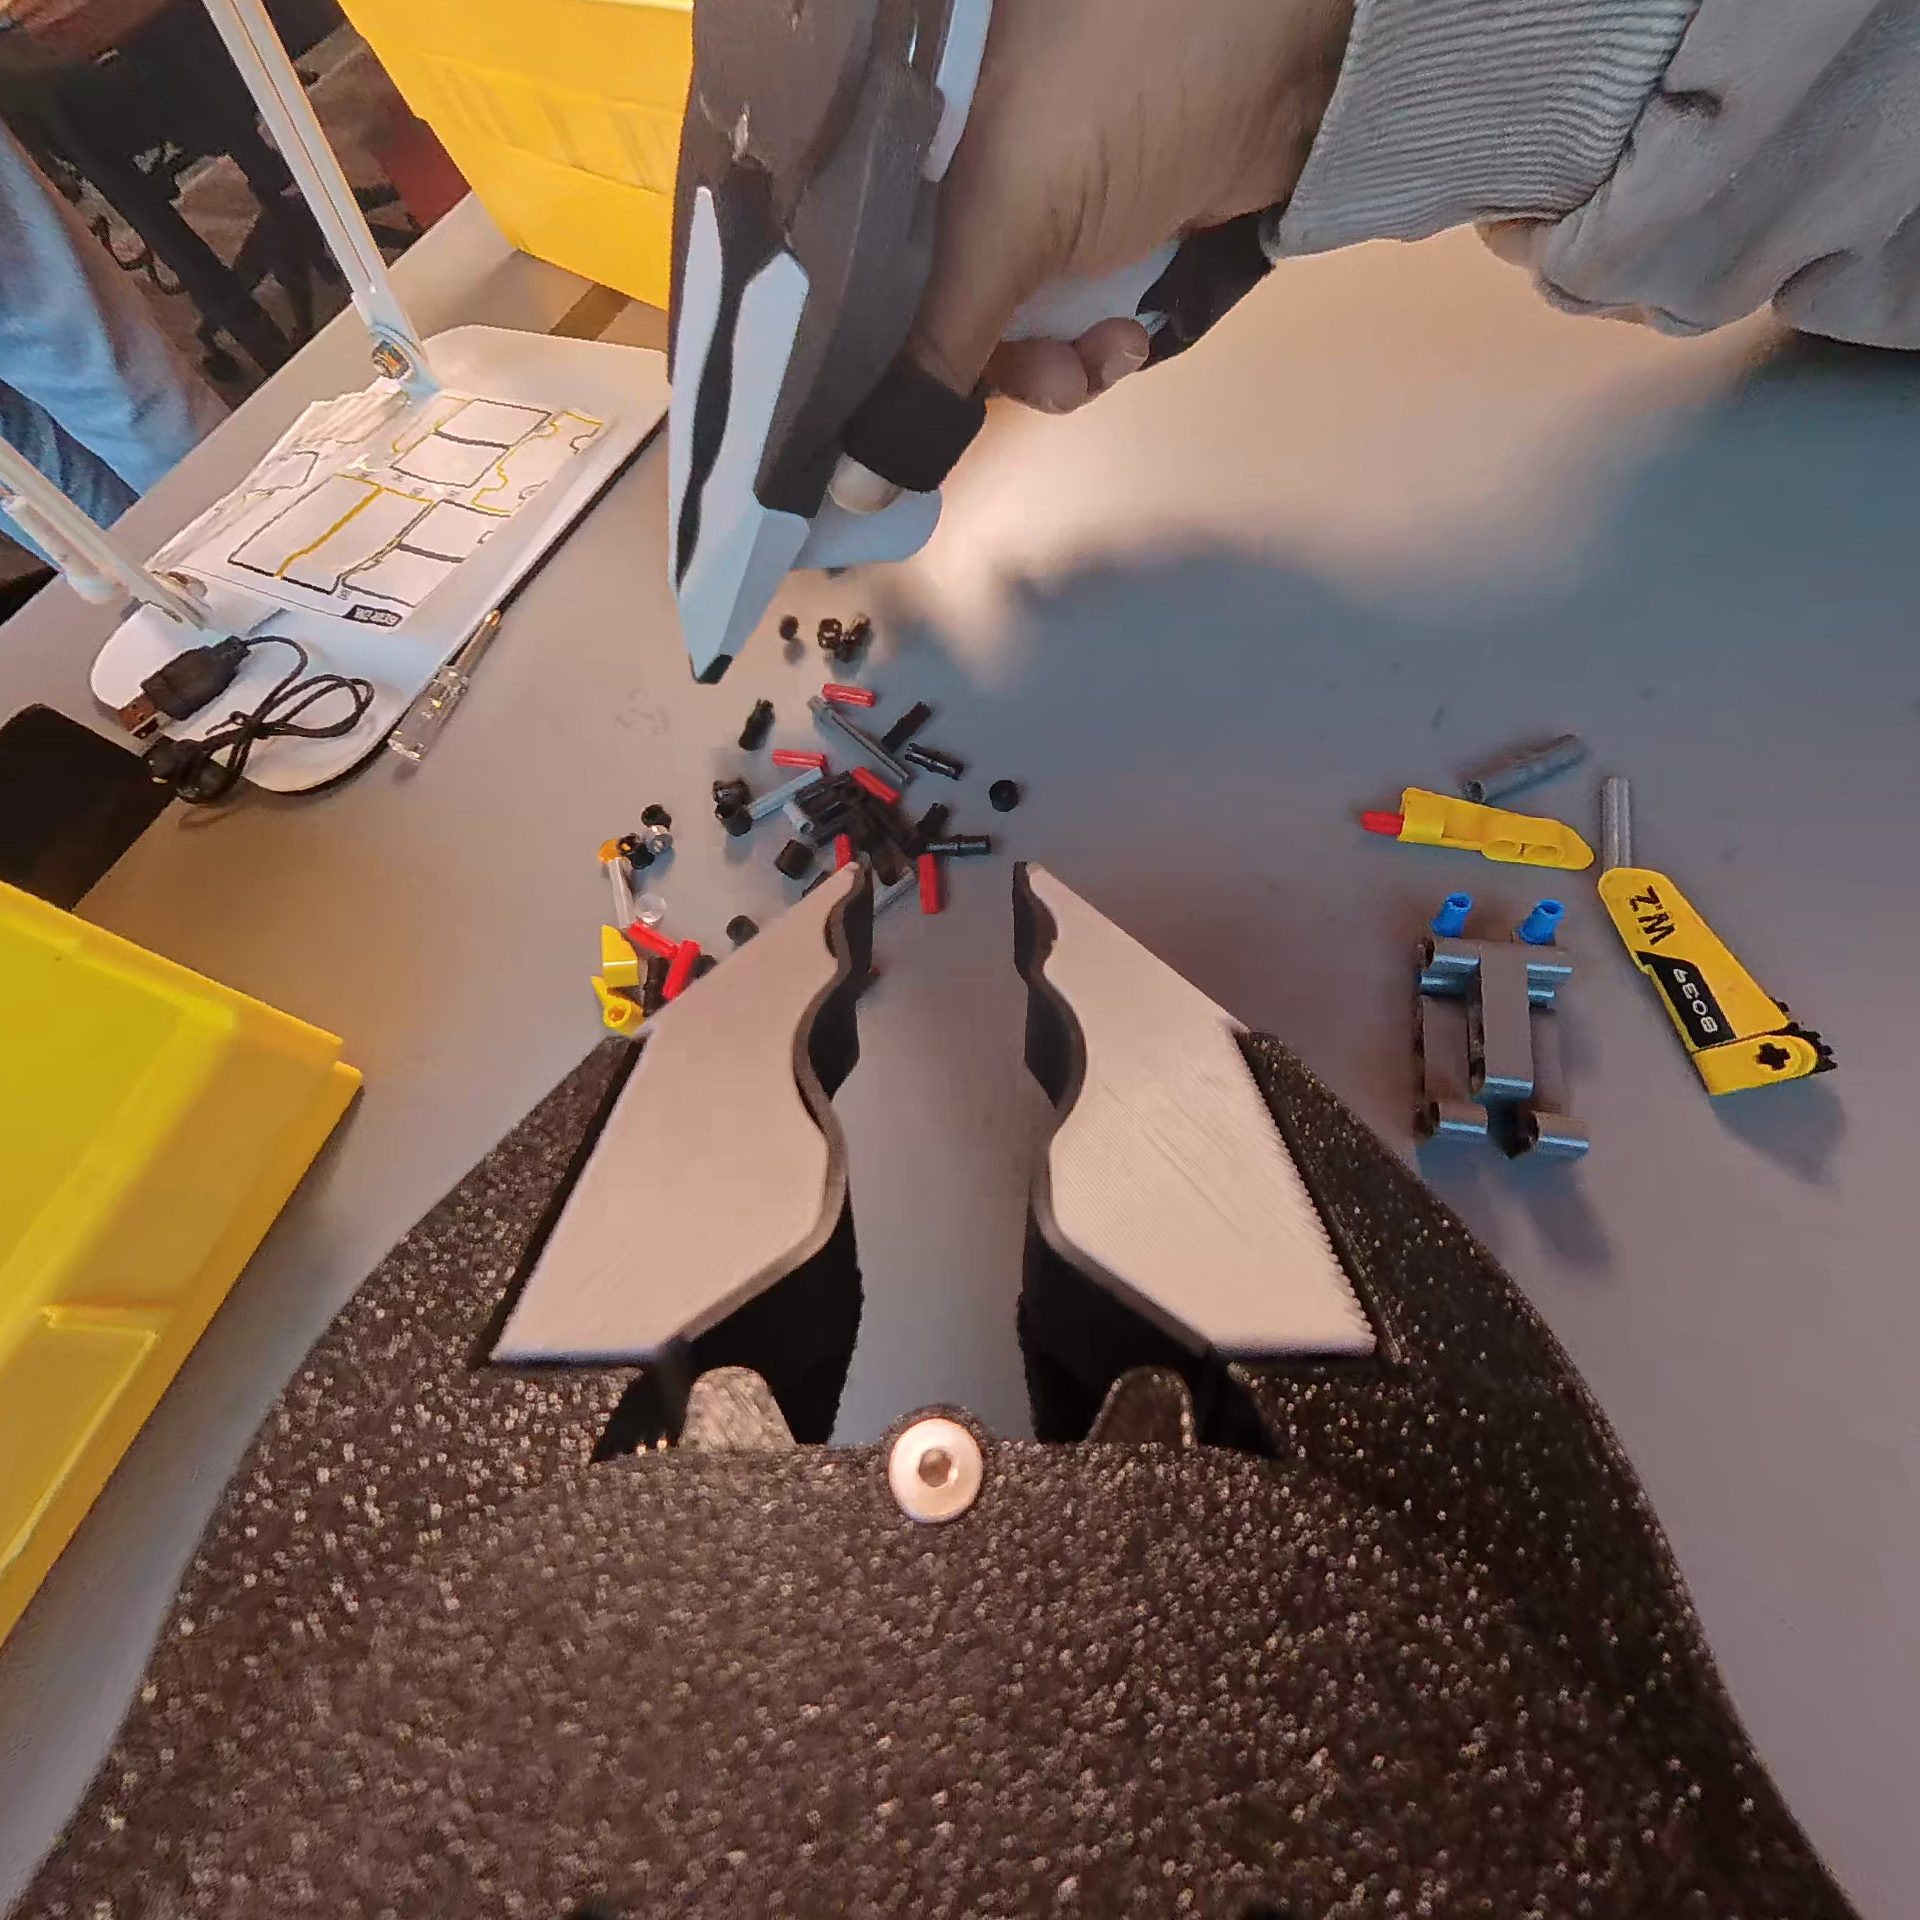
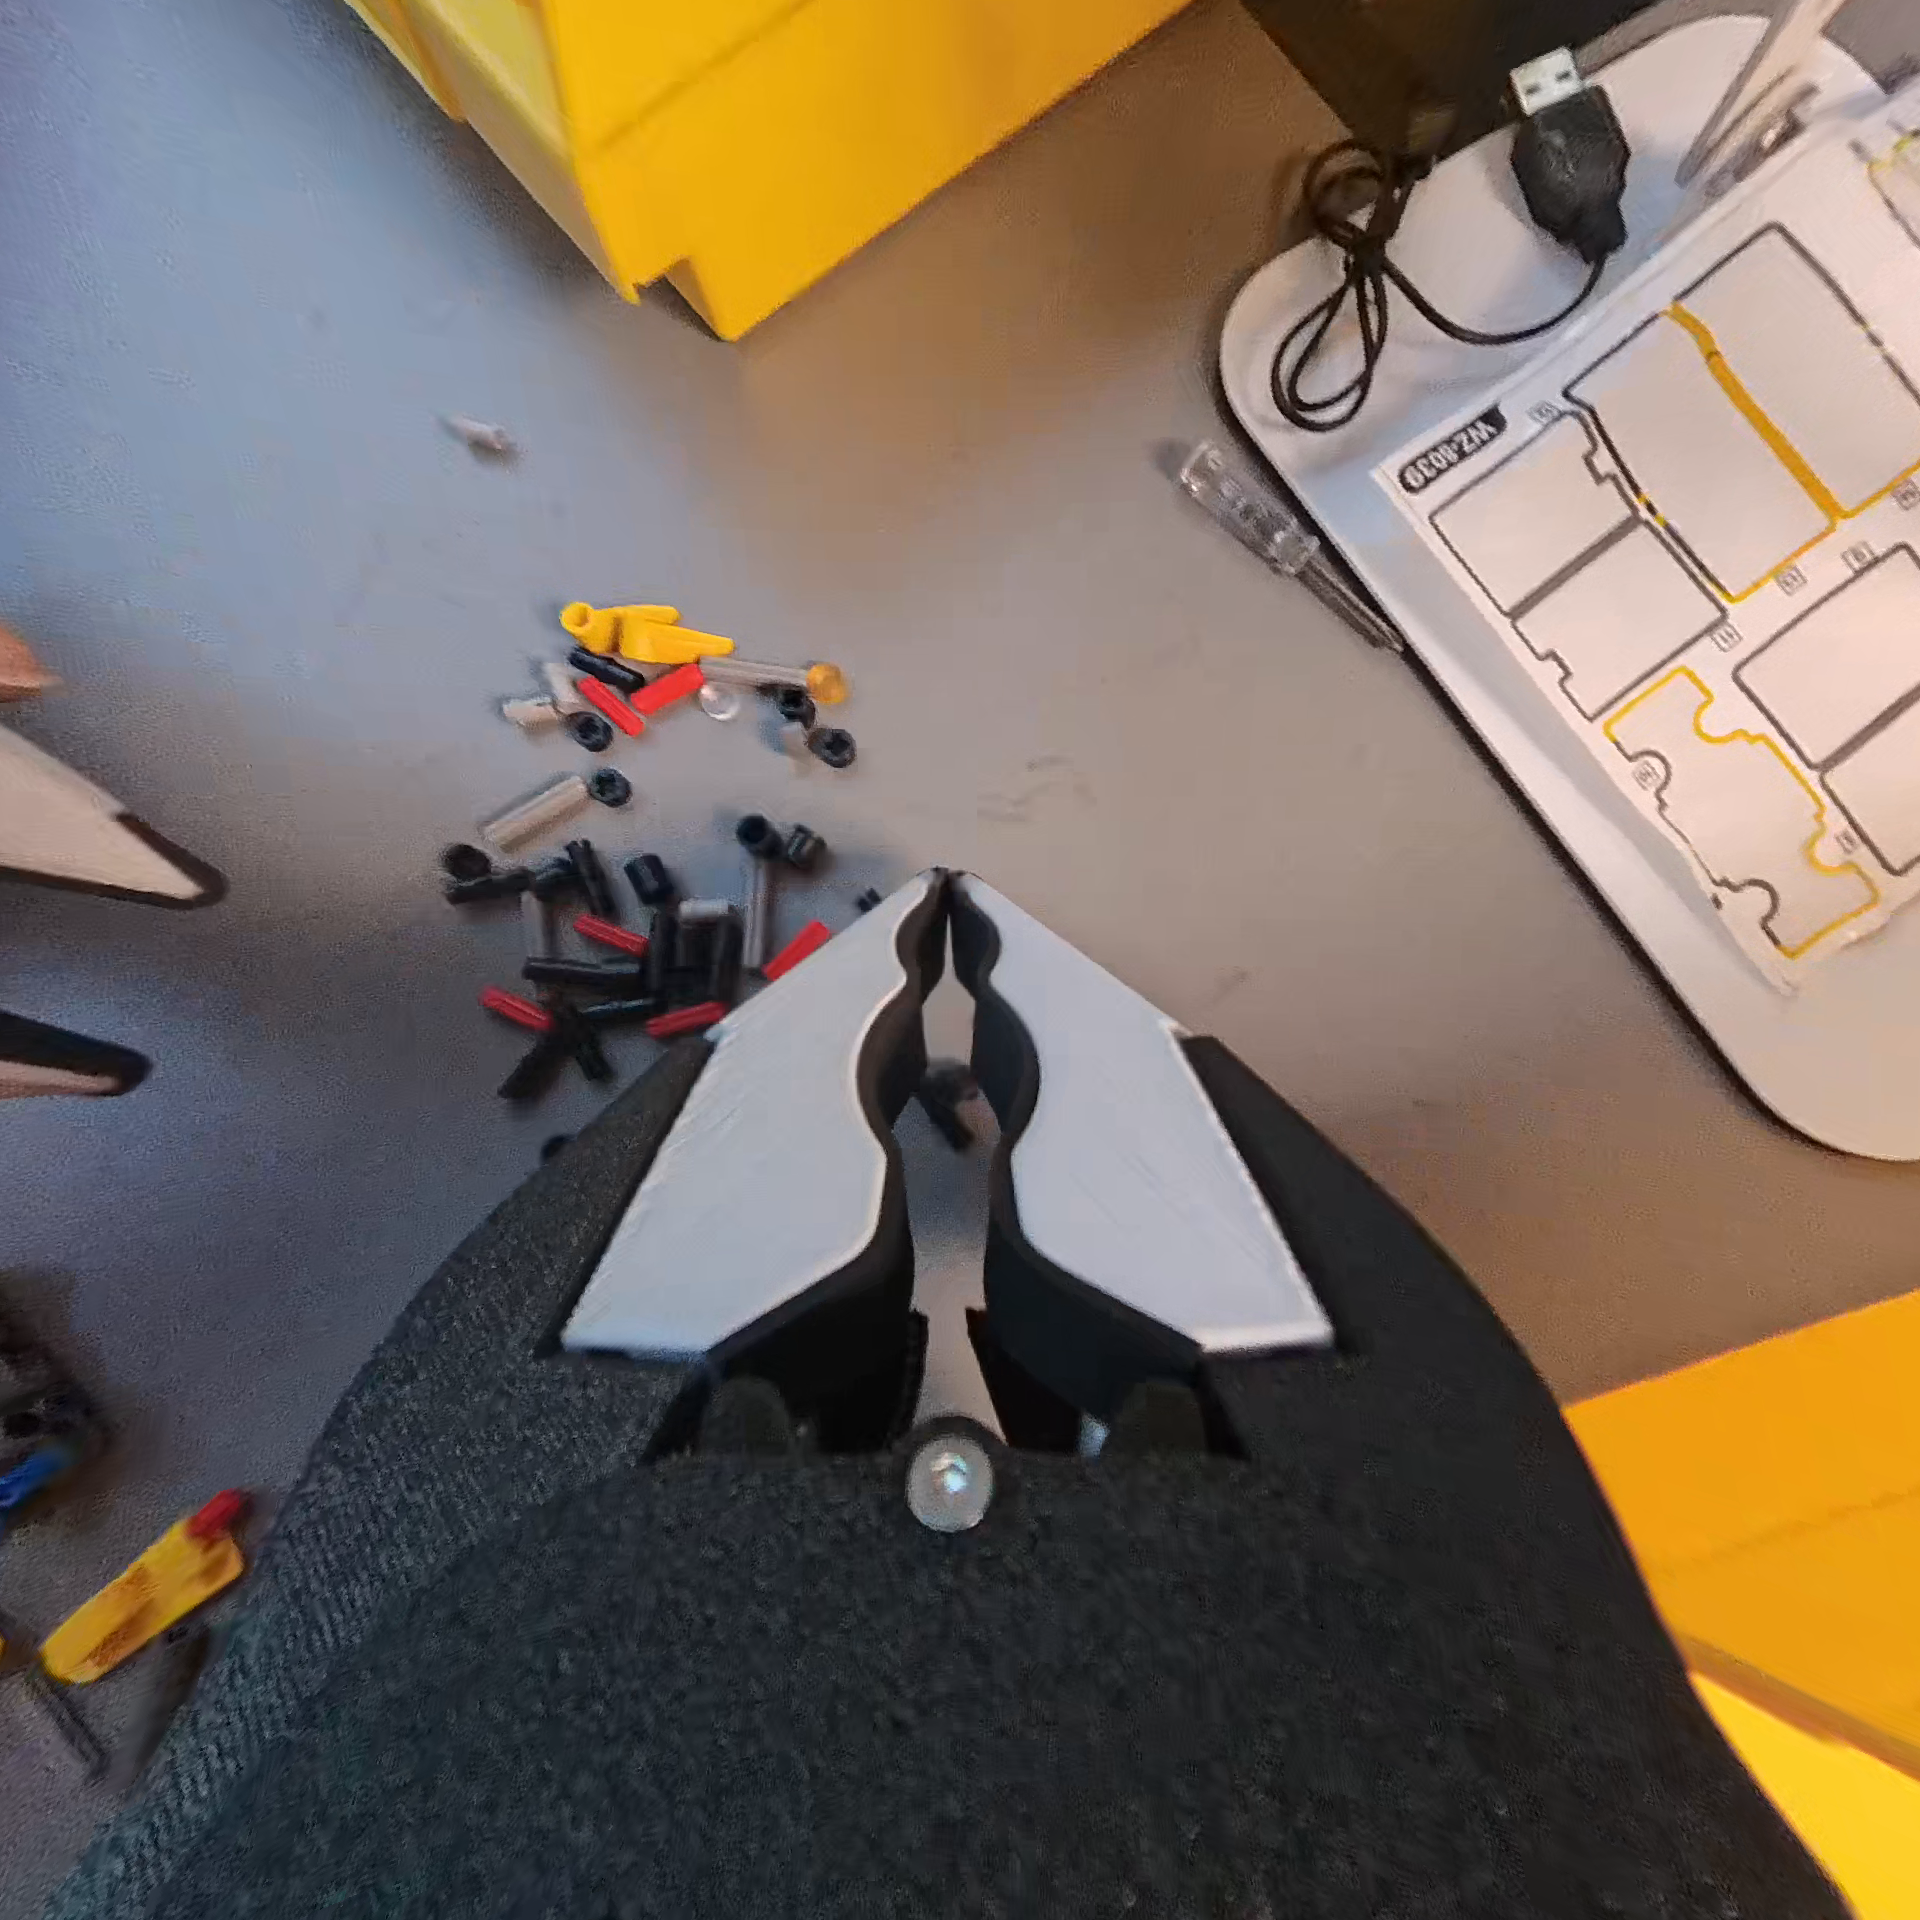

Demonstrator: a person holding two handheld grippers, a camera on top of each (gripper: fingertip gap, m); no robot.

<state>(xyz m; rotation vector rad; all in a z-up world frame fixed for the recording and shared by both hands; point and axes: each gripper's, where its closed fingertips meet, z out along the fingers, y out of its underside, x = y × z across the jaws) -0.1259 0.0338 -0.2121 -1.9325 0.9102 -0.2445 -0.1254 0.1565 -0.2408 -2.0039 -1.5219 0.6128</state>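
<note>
A pile of small black, red and grey pins (image 1: pixel 852 810) lies on the grey table (image 1: pixel 1195 675); it also shows in the right wrist view (image 2: pixel 623 956). My left gripper (image 1: pixel 940 883) is open and empty, its tips at the near edge of the pile. My right gripper (image 2: pixel 942 881) is shut, tips together just right of the pile, with nothing visible between them. A hand holds it above the pile's far side in the left wrist view (image 1: pixel 717 655). A grey and blue beam assembly (image 1: pixel 1496 1039), a yellow panel (image 1: pixel 1704 987) and a yellow piece with a red pin (image 1: pixel 1496 831) lie to the right.
Yellow bins stand at the near left (image 1: pixel 125 1143) and the far side (image 1: pixel 551 114). A white lamp base (image 1: pixel 520 582) carries a printed sheet (image 1: pixel 395 499) and a black USB cable (image 1: pixel 208 686). A clear-handled screwdriver (image 1: pixel 447 686) lies beside it. The grippers' ends are close to 12 cm from one another. The clear-handled screwdriver (image 1: pixel 447 686) sits 10 cm or so from the ends of my right fingers. My right wrist view (image 2: pixel 1286 541) looks at it from another angle.
</note>
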